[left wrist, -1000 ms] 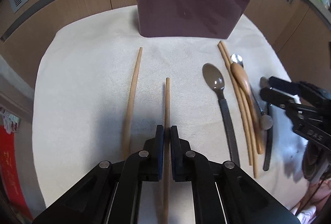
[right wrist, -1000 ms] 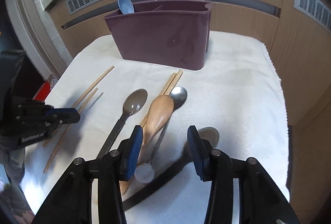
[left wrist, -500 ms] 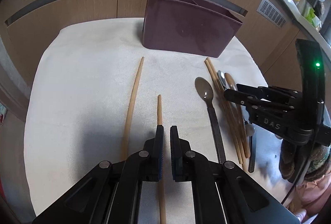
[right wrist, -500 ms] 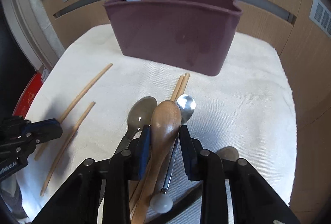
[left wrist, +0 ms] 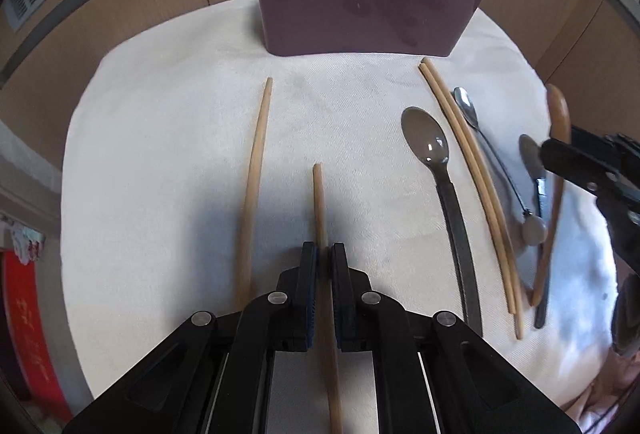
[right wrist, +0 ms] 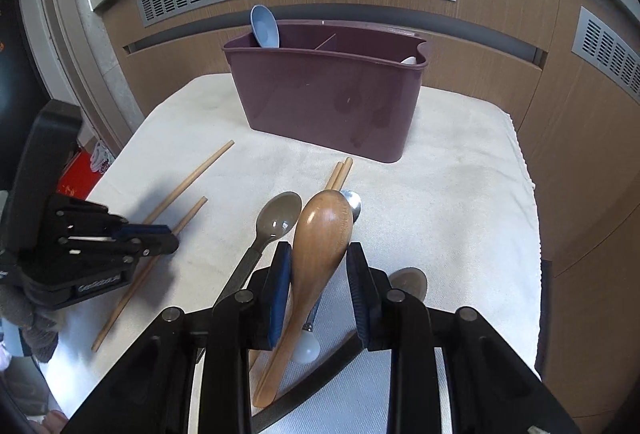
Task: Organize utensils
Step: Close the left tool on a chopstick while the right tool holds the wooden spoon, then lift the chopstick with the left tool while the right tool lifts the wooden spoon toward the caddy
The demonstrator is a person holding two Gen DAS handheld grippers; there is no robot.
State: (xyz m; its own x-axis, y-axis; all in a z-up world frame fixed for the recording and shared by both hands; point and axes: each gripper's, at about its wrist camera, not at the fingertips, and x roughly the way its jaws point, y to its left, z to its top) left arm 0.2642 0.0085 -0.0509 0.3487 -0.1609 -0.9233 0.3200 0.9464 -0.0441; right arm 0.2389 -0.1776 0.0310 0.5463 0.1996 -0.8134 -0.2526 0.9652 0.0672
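Gripping chopstick (left wrist: 320, 209), its rear hidden

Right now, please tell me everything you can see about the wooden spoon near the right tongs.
The wooden spoon looks like smooth, glossy, light-brown wood, with an oval bowl that narrows into a slim handle. It sits between the fingers of the right tongs, bowl pointing toward the purple caddy, back of the bowl facing the camera. Its bowl appears lifted above the white cloth, the handle slanting down. The left pad seems to touch it; a gap shows on the right, so the grip is unclear.
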